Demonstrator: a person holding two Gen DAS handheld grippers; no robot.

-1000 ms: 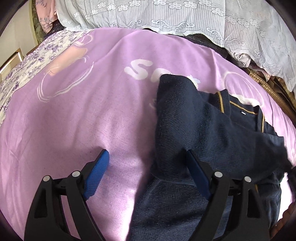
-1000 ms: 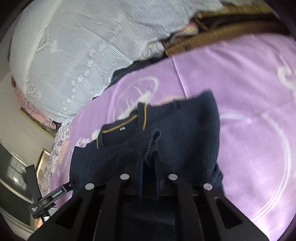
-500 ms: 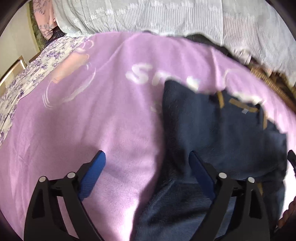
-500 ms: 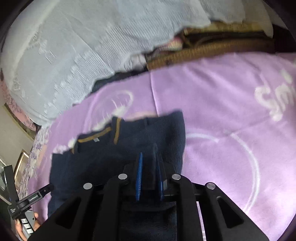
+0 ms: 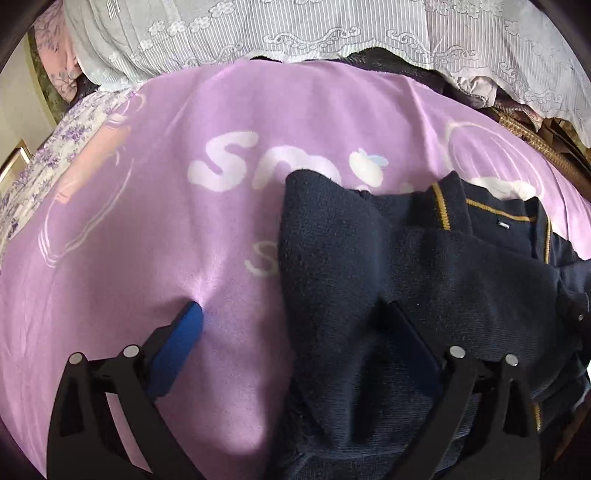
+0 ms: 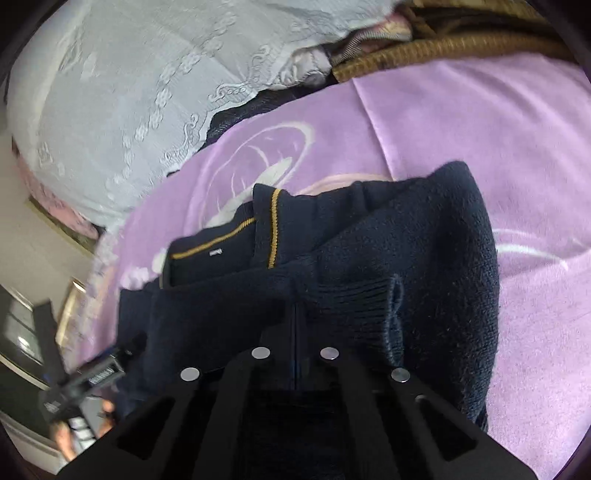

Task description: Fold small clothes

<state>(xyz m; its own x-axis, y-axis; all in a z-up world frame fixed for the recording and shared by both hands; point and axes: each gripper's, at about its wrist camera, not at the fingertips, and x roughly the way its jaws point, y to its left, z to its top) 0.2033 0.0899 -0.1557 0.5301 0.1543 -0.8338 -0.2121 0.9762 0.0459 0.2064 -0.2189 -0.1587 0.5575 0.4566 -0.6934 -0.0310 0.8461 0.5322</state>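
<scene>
A navy knit sweater [image 5: 424, 266] with a yellow-trimmed collar [image 5: 443, 210] lies on the purple blanket [image 5: 147, 221], one sleeve folded across its body. My left gripper [image 5: 295, 325] is open and its jaws are still opening. One blue pad [image 5: 181, 343] rests on the blanket and the other finger stands over the sweater's left edge, so that edge lies between them unpinched. In the right wrist view the sweater [image 6: 424, 266] fills the middle. My right gripper [image 6: 295, 314] is shut, its tips low on the dark fabric beside the ribbed cuff [image 6: 358, 302]. No fabric shows between its fingers.
A white lace cover [image 5: 332, 29] drapes along the back. Wicker [image 6: 443, 48] and bundled cloth sit at the back right. A floral sheet [image 5: 44, 162] borders the blanket on the left. A hand [image 6: 66, 439] holds the left gripper at the lower left of the right wrist view.
The right gripper let go of the ribbed cuff, which now lies on the sweater, then shut and sank toward the fabric. The left gripper's jaws spread wider.
</scene>
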